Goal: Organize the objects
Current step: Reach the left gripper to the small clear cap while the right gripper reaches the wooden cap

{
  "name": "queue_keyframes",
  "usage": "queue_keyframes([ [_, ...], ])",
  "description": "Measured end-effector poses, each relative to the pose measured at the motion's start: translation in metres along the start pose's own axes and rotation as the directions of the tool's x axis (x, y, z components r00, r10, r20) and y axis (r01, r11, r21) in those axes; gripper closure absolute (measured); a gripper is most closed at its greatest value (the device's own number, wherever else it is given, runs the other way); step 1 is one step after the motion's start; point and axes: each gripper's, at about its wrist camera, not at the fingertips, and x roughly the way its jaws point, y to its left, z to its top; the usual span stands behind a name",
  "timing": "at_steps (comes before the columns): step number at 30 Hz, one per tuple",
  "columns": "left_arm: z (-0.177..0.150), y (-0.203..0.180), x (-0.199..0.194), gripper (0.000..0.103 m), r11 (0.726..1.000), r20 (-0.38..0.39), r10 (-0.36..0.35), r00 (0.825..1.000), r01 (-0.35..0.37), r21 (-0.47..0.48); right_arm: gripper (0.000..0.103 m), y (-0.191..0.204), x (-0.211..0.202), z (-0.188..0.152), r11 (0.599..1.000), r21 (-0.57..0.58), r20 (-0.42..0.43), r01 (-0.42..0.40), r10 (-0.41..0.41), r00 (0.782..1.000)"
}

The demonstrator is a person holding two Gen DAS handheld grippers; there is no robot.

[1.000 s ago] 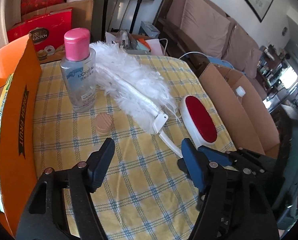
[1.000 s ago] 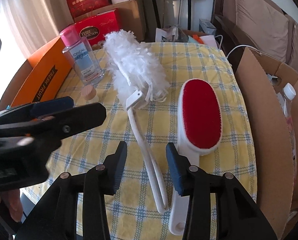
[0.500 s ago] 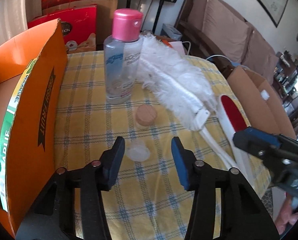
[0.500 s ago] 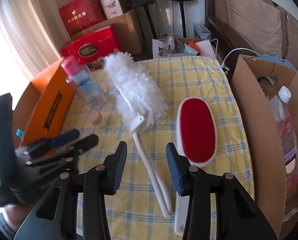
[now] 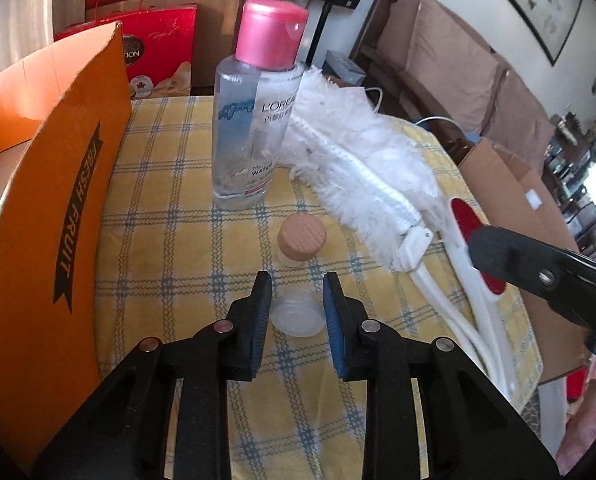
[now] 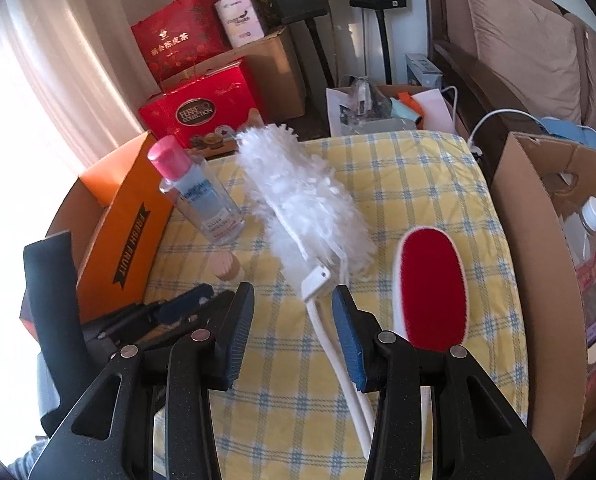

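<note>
1. I see the table with its yellow checked cloth (image 5: pixel 170 240) between an orange fruit box (image 5: pixel 58 208) on my left and a brown cardboard box (image 6: pixel 537 264) on my right.
2. A white feather duster (image 6: pixel 298 204) lies diagonally across the cloth, its handle running toward me.
3. Just beside it lies a red lint brush (image 6: pixel 429 280) (white-rimmed, face up).
4. A clear bottle with a pink cap (image 5: pixel 254 128) stands upright near the orange box.
5. A small jar with a wooden lid (image 5: pixel 301 236) sits in front of it.
6. My left gripper (image 5: pixel 297 300) is closing around a small clear lid (image 5: pixel 297 314) flat on the cloth; the pads look just short of it.
7. My right gripper (image 6: pixel 294 320) hangs above the duster handle, jaws apart, holding nothing.
</note>
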Motion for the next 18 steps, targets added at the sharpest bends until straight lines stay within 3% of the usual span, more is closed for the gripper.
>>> queue_keyframes([
  [10, 0.024, 0.007, -0.066, 0.079, 0.994, 0.072, -0.095, 0.993, 0.098, -0.050, 0.061, 0.016, 0.027, 0.021, 0.997, 0.003, -0.018, -0.079, 0.079, 0.997],
  [18, 0.039, 0.024, -0.098, 0.079, 0.993, 0.099, -0.095, 0.991, 0.101, -0.061, 0.061, 0.037, 0.057, 0.027, 0.996, -0.036, -0.065, -0.083, 0.080, 0.995],
])
